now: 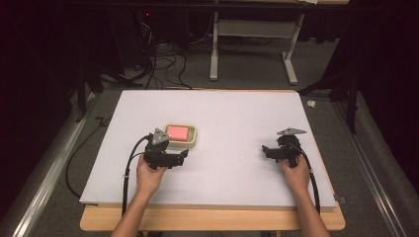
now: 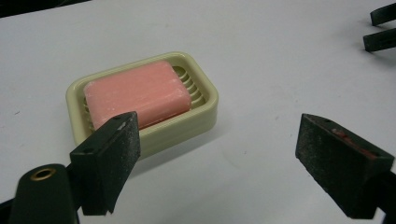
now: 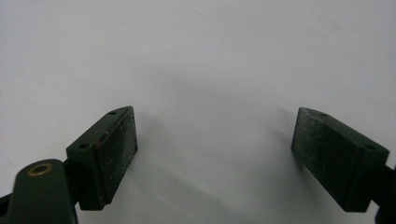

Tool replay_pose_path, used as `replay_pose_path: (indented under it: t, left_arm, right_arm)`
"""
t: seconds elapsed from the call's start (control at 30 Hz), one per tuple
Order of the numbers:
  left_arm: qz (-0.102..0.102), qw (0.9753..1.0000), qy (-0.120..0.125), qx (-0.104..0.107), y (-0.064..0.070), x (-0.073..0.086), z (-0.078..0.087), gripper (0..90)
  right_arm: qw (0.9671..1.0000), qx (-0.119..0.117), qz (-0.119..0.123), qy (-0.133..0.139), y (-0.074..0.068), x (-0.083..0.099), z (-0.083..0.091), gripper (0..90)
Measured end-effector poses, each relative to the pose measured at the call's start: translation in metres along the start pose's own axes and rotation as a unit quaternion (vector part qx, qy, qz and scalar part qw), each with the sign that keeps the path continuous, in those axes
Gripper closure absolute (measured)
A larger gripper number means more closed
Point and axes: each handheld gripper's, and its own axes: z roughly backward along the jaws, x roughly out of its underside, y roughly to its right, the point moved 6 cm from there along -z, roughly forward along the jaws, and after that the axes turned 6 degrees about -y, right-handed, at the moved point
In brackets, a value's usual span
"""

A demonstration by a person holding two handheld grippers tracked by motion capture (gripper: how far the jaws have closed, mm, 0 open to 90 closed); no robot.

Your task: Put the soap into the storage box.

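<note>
your forearms are bare, no sleeves reaching them. each hand carries a black gripper: the left gripper [image 1: 184,156] and right gripper [image 1: 265,150] both wear a grey three-cornered plate on top and trail a black cable behind. up close, the jaws are blocky black pads, gritty-faced, with small screw holes and a brass-ringed hole beside the left jaw.

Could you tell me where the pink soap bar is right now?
It lies in the cream soap dish on the table's left half, just beyond the left gripper.
</note>
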Motion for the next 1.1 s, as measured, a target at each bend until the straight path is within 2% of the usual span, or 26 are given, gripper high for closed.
replay_pose_path:
  t: [0.33,0.67,1.1]
  left_arm:
    - [-0.001,1.0000,-0.002,0.005,0.003,0.009,0.001,14.8]
    - [0.009,0.9998,-0.005,0.015,0.007,0.020,-0.002,14.9]
    - [0.011,0.9997,-0.016,0.014,0.011,0.032,-0.009,15.0]
  right_arm:
    - [1.0000,0.000,0.000,0.000,0.000,0.000,0.000,14.9]
    - [1.0000,0.000,0.000,0.000,0.000,0.000,0.000,14.9]
    - [1.0000,0.000,0.000,0.000,0.000,0.000,0.000,14.9]
